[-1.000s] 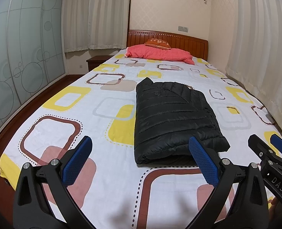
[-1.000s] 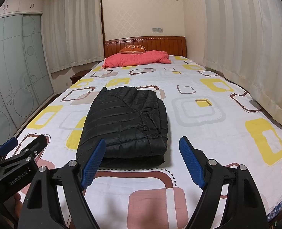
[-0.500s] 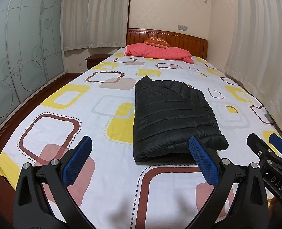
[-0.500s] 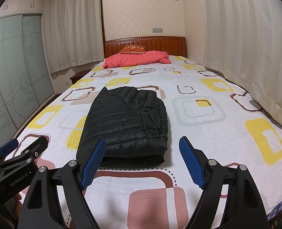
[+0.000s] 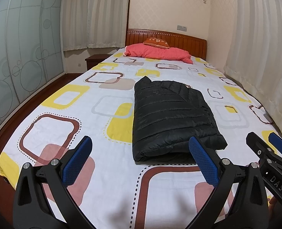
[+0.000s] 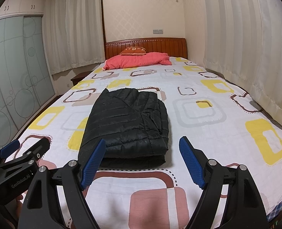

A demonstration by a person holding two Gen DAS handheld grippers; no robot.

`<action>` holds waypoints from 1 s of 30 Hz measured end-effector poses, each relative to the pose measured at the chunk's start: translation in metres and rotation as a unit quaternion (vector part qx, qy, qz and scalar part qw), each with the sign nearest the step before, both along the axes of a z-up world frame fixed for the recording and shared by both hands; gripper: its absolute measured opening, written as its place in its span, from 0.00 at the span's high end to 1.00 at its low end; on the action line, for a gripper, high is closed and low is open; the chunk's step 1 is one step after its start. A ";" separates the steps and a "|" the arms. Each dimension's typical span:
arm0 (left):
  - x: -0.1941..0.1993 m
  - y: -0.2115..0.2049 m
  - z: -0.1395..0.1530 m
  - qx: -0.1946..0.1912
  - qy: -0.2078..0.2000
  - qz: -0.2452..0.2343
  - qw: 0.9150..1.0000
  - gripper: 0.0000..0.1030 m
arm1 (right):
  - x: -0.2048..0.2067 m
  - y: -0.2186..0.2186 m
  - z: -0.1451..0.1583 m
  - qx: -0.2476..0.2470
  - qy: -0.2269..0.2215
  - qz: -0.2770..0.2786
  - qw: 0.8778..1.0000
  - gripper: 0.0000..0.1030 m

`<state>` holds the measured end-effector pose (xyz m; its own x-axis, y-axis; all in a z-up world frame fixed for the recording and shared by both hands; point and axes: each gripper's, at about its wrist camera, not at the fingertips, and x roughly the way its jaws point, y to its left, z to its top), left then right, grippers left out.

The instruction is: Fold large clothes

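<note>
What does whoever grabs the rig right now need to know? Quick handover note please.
Left gripper: open, holds nothing, above the bed's near end.
Right gripper: open, holds nothing, beside the left one.
Black puffer jacket: folded into a compact stack on the patterned bedsheet, just ahead of both grippers, touching neither.
Done: the fold looks finished.
Left: probably nothing, maybe square up the slightly uneven far edge.

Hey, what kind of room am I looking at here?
A home bedroom, most likely: a bed with a wooden headboard and pink pillow, a frosted-glass sliding wardrobe, and a folded black puffer jacket on the sheet.
</note>
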<state>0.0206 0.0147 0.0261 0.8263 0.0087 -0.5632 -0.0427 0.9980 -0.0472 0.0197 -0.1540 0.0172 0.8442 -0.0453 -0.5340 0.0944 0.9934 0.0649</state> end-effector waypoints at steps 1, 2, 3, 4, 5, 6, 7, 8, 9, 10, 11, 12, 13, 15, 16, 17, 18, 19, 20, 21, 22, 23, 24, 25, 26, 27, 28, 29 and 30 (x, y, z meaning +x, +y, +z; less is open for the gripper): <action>0.000 0.000 0.000 0.001 -0.001 0.001 1.000 0.02 | 0.000 -0.003 -0.001 0.001 0.000 0.000 1.000 0.24; -0.001 -0.001 0.001 0.003 -0.003 0.002 1.000 0.02 | 0.000 -0.002 0.000 0.001 0.000 0.000 1.000 0.24; -0.001 -0.001 0.001 0.004 -0.004 0.003 1.000 0.02 | 0.000 -0.002 0.000 0.001 0.000 0.000 1.000 0.24; -0.001 0.000 0.002 0.006 -0.005 0.005 1.000 0.02 | 0.000 -0.002 0.000 0.001 0.000 0.000 1.000 0.24; -0.002 -0.001 0.002 0.008 -0.007 0.008 1.000 0.02 | 0.000 -0.003 -0.001 0.001 -0.001 0.001 1.000 0.24; -0.002 -0.001 0.003 0.008 -0.009 0.008 1.000 0.02 | 0.000 -0.002 0.000 0.000 -0.001 0.001 1.000 0.24; -0.003 -0.001 0.004 0.008 -0.010 0.009 1.000 0.02 | 0.000 -0.002 0.001 0.001 -0.002 0.001 1.000 0.24; -0.003 0.000 0.005 0.007 -0.012 0.009 1.000 0.02 | -0.001 -0.001 0.001 0.001 -0.003 0.001 1.000 0.24; -0.003 -0.001 0.005 0.007 -0.013 0.009 1.000 0.02 | -0.001 -0.001 0.002 0.000 -0.004 0.001 1.000 0.24; -0.004 0.000 0.006 0.008 -0.013 0.009 1.000 0.02 | -0.002 -0.001 0.002 0.000 -0.004 0.000 1.000 0.24; -0.004 -0.001 0.006 0.011 -0.014 0.008 1.000 0.02 | -0.003 0.000 0.003 0.000 -0.005 0.000 1.000 0.24; -0.004 -0.002 0.006 0.013 -0.015 0.008 1.000 0.02 | -0.003 0.000 0.003 0.001 -0.006 0.000 1.000 0.24; -0.005 -0.003 0.007 0.016 -0.016 0.008 1.000 0.02 | -0.004 -0.001 0.003 0.002 -0.006 0.000 1.000 0.24; -0.005 -0.005 0.007 0.020 -0.018 0.007 1.000 0.02 | -0.004 0.000 0.003 0.001 -0.006 0.000 1.000 0.24; -0.005 -0.006 0.008 0.021 -0.018 0.006 1.000 0.02 | -0.004 -0.001 0.003 0.001 -0.006 0.000 1.000 0.24; -0.005 -0.006 0.008 0.020 -0.017 0.005 1.000 0.02 | -0.004 -0.001 0.003 0.001 -0.006 0.001 1.000 0.24; -0.005 -0.006 0.007 0.018 -0.017 0.005 1.000 0.02 | -0.004 -0.001 0.003 0.001 -0.006 0.001 1.000 0.24; -0.005 -0.005 0.007 0.016 -0.016 0.005 1.000 0.02 | -0.004 -0.001 0.003 0.001 -0.006 0.000 1.000 0.24; -0.005 -0.005 0.007 0.014 -0.016 0.004 1.000 0.02 | -0.004 -0.001 0.003 0.001 -0.006 0.000 1.000 0.24; -0.005 -0.005 0.007 0.012 -0.016 0.005 1.000 0.02 | -0.004 -0.001 0.003 0.001 -0.007 0.000 1.000 0.24; -0.005 -0.004 0.007 0.011 -0.015 0.005 1.000 0.02 | -0.004 -0.001 0.003 0.001 -0.007 0.000 1.000 0.24; -0.005 -0.004 0.007 0.011 -0.015 0.006 1.000 0.02 | -0.004 -0.001 0.003 0.001 -0.006 0.000 1.000 0.24; -0.005 -0.004 0.007 0.012 -0.015 0.006 1.000 0.02 | -0.004 -0.002 0.003 0.001 -0.006 0.001 1.000 0.24; -0.005 -0.004 0.007 0.012 -0.016 0.006 1.000 0.02 | -0.004 -0.001 0.003 0.001 -0.006 0.001 1.000 0.24; -0.005 -0.005 0.007 0.011 -0.016 0.005 1.000 0.02 | -0.004 -0.001 0.003 0.001 -0.005 0.001 1.000 0.24; -0.005 -0.004 0.006 0.010 -0.016 0.003 1.000 0.02 | -0.005 -0.001 0.003 0.001 -0.006 0.001 1.000 0.24; -0.005 -0.003 0.006 0.008 -0.016 0.003 1.000 0.02 | -0.005 -0.001 0.003 0.001 -0.006 0.001 1.000 0.24; -0.004 -0.003 0.006 0.006 -0.014 0.002 1.000 0.02 | -0.005 -0.002 0.002 0.001 -0.006 0.001 1.000 0.24; -0.004 -0.003 0.005 0.004 -0.013 0.002 1.000 0.02 | -0.005 -0.002 0.002 0.001 -0.005 0.001 1.000 0.24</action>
